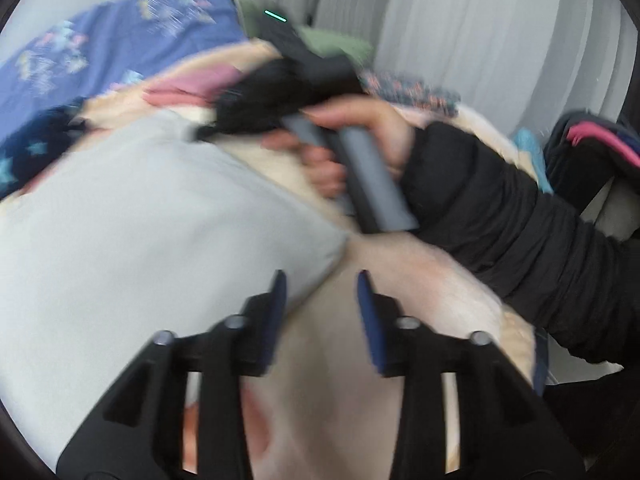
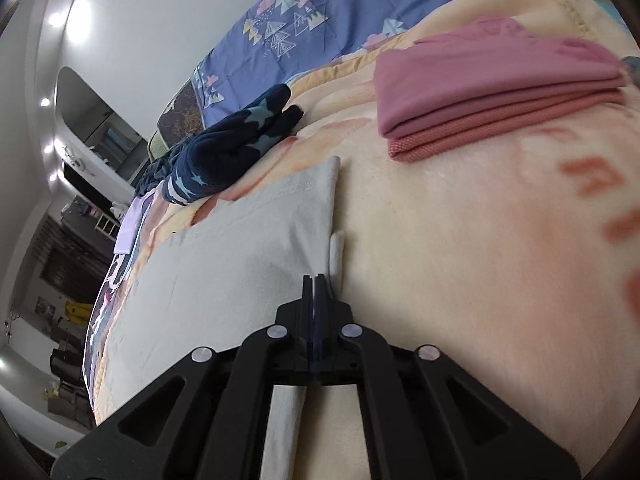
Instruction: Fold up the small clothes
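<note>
Left gripper (image 1: 322,276): jaws stand apart with nothing between them, over the near corner of the grey garment (image 1: 152,216); the pads do not press on it.
Right gripper (image 2: 315,278): jaws all but together at the grey garment's right edge. Whether they pinch the hem or merely lie against it cannot be told from the right wrist view.
Grey garment: lies flat on the cream blanket (image 2: 460,240), its right edge straight, a small white tag poking out just beside that edge.
Folded stack (image 2: 496,88): pink and coral pieces, beyond the grey garment, apart from it.
Navy star-print piece (image 2: 236,144): bunched beyond the grey garment's far corner, just off it.
Risk: with the left side loose, any pull by the right could drag the grey garment askew and spoil the fold.
Risk: a careless sweep could nudge the folded stack.
</note>
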